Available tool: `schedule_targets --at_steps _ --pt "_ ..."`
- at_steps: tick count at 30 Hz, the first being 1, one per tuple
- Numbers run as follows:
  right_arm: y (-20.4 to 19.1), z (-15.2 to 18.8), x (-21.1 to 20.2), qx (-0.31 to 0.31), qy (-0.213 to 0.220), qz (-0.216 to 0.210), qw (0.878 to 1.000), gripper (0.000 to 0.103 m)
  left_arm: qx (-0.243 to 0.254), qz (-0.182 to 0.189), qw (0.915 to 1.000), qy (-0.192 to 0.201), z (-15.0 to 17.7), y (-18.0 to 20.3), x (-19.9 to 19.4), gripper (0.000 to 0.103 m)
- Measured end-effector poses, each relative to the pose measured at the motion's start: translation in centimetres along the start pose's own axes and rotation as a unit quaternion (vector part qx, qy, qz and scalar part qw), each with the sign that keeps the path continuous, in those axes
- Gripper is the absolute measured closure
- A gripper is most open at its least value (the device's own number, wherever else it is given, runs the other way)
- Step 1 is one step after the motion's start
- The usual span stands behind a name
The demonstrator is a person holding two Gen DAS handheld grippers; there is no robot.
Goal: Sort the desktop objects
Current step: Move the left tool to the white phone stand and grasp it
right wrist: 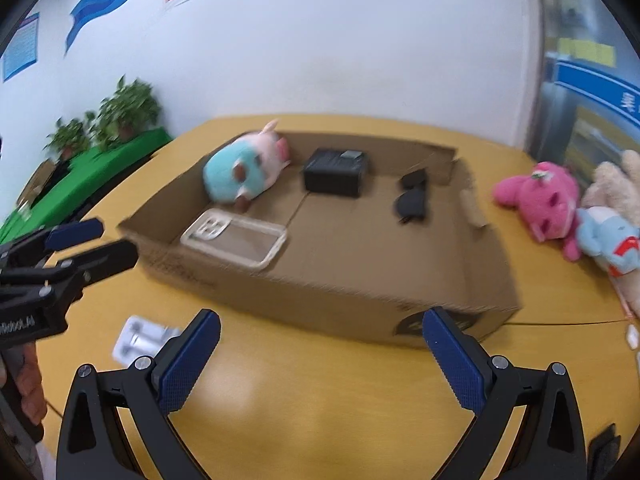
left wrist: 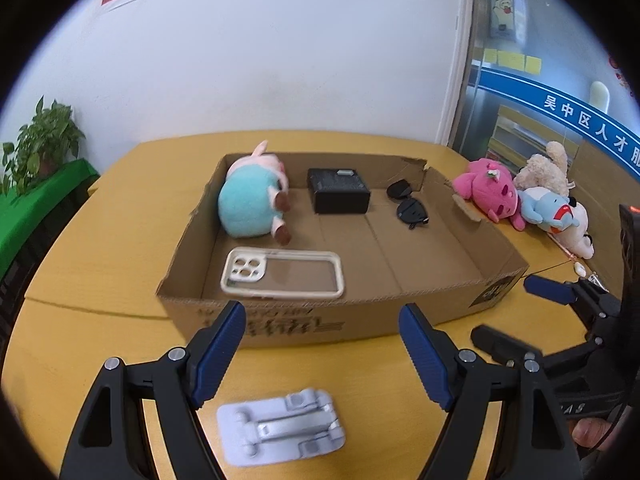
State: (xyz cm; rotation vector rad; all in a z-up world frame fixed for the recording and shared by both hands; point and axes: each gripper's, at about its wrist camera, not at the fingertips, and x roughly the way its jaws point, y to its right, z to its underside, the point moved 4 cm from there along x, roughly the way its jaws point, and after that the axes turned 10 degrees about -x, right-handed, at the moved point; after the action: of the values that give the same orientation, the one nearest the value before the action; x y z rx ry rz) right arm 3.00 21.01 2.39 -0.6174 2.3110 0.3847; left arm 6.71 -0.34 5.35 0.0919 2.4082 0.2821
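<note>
An open cardboard box [left wrist: 320, 320] [right wrist: 340, 304] on the yellow table holds a teal-and-pink plush pig [left wrist: 252, 196] [right wrist: 244, 172], a black box [left wrist: 339, 190] [right wrist: 335, 172], black sunglasses [left wrist: 408, 204] [right wrist: 412, 198] and a clear phone case [left wrist: 282, 274] [right wrist: 236, 238]. A grey phone stand [left wrist: 280, 426] [right wrist: 140, 338] lies on the table in front of the box, just below my open, empty left gripper [left wrist: 322, 356]. My right gripper [right wrist: 320, 364] is open and empty in front of the box; it also shows at the right of the left wrist view [left wrist: 516, 312].
A pink plush [left wrist: 492, 188] [right wrist: 540, 200], a beige plush [left wrist: 548, 170] and a blue-and-white plush [left wrist: 556, 216] [right wrist: 612, 240] lie on the table right of the box. Potted plants [left wrist: 44, 136] [right wrist: 120, 116] stand on a green-covered surface at the left. A white wall is behind.
</note>
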Motion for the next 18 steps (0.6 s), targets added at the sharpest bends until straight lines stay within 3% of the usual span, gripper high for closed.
schedule_targets --at_steps 6,11,18 --pt "-5.8 2.5 4.9 -0.016 -0.061 -0.093 0.994 0.000 -0.033 -0.025 0.9970 -0.066 4.0 -5.2 1.7 0.024" --pt "-9.4 3.8 7.3 -0.035 -0.089 -0.124 0.988 0.001 -0.046 -0.031 0.9937 -0.097 6.9 -7.6 2.6 0.024" --pt "-11.8 4.5 8.8 -0.055 -0.094 -0.130 0.986 0.002 -0.043 -0.030 0.9906 -0.127 8.4 -9.0 4.5 0.025"
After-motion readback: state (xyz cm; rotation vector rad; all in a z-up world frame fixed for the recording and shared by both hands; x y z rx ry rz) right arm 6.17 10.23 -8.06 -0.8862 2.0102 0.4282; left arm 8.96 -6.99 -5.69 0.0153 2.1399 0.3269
